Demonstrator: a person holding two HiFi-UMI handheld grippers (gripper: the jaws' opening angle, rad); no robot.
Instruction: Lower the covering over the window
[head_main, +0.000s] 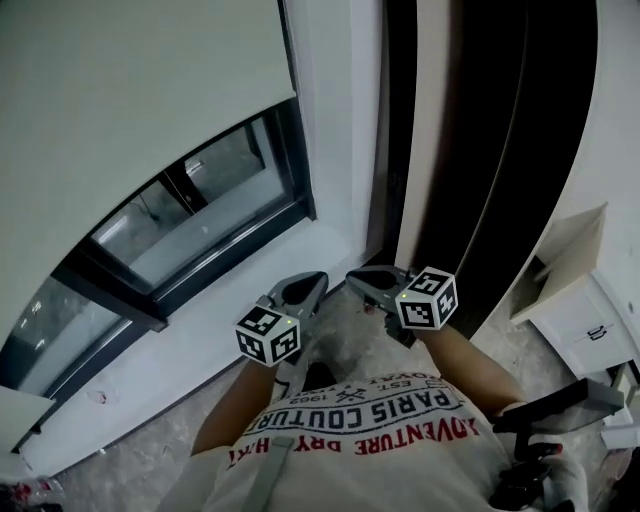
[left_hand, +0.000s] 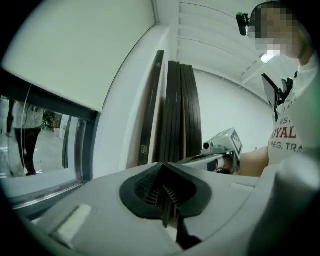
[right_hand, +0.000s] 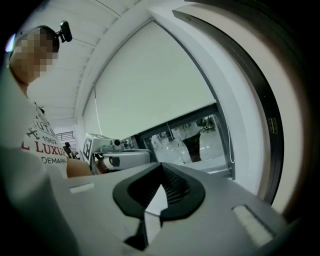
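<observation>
A pale roller blind (head_main: 130, 90) covers the upper part of the window, and bare glass (head_main: 190, 215) shows below its bottom edge. In the right gripper view the blind (right_hand: 150, 85) hangs above the glass (right_hand: 185, 140), with a thin cord (right_hand: 230, 145) at the window's right edge. My left gripper (head_main: 306, 288) and right gripper (head_main: 360, 281) are side by side close to my body, low in front of the sill and apart from the blind. The left gripper (left_hand: 162, 169) is shut with nothing held. The right gripper (right_hand: 161, 169) is also shut and empty.
Dark upright panels (head_main: 470, 150) lean against the wall to the right of the window. A white cabinet (head_main: 585, 300) stands at the far right, with a black device (head_main: 555, 410) below it. The white sill (head_main: 180, 350) runs under the window.
</observation>
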